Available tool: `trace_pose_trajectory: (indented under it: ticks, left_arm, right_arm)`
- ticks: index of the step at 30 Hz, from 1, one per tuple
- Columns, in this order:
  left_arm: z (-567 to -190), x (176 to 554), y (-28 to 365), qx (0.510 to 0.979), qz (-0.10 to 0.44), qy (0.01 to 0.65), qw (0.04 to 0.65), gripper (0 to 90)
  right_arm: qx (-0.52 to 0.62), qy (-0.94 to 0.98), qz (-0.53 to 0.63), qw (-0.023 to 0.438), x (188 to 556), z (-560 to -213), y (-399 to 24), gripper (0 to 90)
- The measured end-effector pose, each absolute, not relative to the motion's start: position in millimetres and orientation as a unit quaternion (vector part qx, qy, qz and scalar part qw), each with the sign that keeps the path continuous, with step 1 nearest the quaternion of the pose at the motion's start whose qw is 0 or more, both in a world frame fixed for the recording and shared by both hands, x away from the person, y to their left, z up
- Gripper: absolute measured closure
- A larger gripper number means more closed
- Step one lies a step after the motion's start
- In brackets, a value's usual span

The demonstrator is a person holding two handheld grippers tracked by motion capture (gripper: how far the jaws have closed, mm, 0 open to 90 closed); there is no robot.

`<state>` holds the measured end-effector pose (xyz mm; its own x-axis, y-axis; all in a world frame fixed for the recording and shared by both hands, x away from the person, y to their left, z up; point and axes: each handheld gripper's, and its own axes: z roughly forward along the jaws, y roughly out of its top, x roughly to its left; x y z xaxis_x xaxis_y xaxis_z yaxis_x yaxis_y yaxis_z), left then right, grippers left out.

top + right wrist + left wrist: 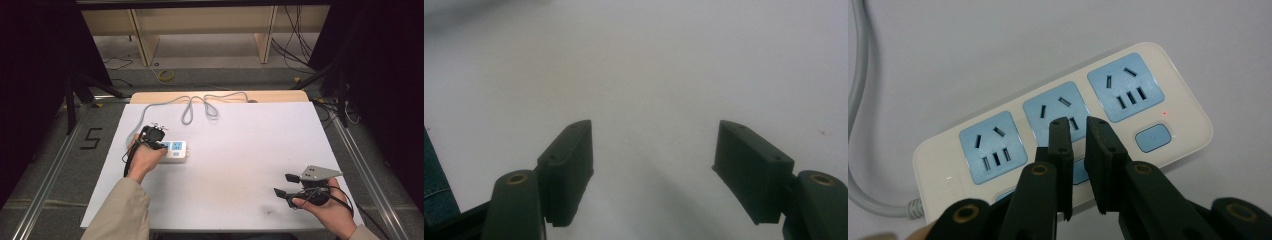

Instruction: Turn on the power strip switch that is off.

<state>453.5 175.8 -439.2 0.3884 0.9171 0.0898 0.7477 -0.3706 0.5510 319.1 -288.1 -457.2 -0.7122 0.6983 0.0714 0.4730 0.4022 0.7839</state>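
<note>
From above, a white power strip (pixel 176 149) lies on the left part of the white surface (pixel 240 150), its grey cord (pixel 200 105) looping toward the far edge. The left claw (pixel 159 142) sits over the strip's near-left end; the right claw (pixel 286 185) hovers near the front right corner, jaws spread.

In the left gripper view, the claw (pixel 1079 126) is nearly closed, a narrow gap left, tips over the strip's (pixel 998 130) middle socket (pixel 1060 107), gripping nothing.

In the right gripper view, the claw (pixel 654 135) is wide apart above the bare surface (pixel 649 65).

A cream power strip (pixel 1063 135) with three blue sockets lies flat on the white table's (pixel 240 150) left side.
</note>
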Motion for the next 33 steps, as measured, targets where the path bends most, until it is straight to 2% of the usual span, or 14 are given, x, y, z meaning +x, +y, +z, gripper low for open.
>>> trace_pose_trajectory:
  ticks: [4, 9, 16, 22, 27, 33]
  left_arm:
    - [-437.5, 452.7, 178.2, 0.800, 0.200, 0.520, 0.223, 77.4]
    - [-433.6, 449.9, 179.1, 0.800, 0.199, 0.509, 0.247, 68.9]
    - [-427.4, 447.0, 180.9, 0.791, 0.203, 0.504, 0.282, 51.6]
    - [-422.8, 442.1, 182.3, 0.784, 0.193, 0.506, 0.303, 41.1]
    - [-421.5, 438.5, 183.4, 0.786, 0.191, 0.501, 0.309, 35.1]
    - [-423.8, 430.9, 177.3, 0.797, 0.202, 0.481, 0.305, 32.6]
  right_arm:
    - [0.355, 0.826, 0.416, 0.136, 319.1, -457.1, -288.2, 32.2]
    - [0.354, 0.826, 0.416, 0.136, 319.3, -457.1, -288.3, 32.2]
    - [0.356, 0.826, 0.415, 0.135, 319.5, -457.2, -289.0, 32.2]
    - [0.356, 0.825, 0.416, 0.136, 319.4, -457.2, -288.8, 32.2]
    - [0.356, 0.826, 0.415, 0.137, 319.8, -457.3, -289.1, 32.2]
    - [0.357, 0.826, 0.414, 0.137, 319.9, -457.3, -288.8, 32.2]
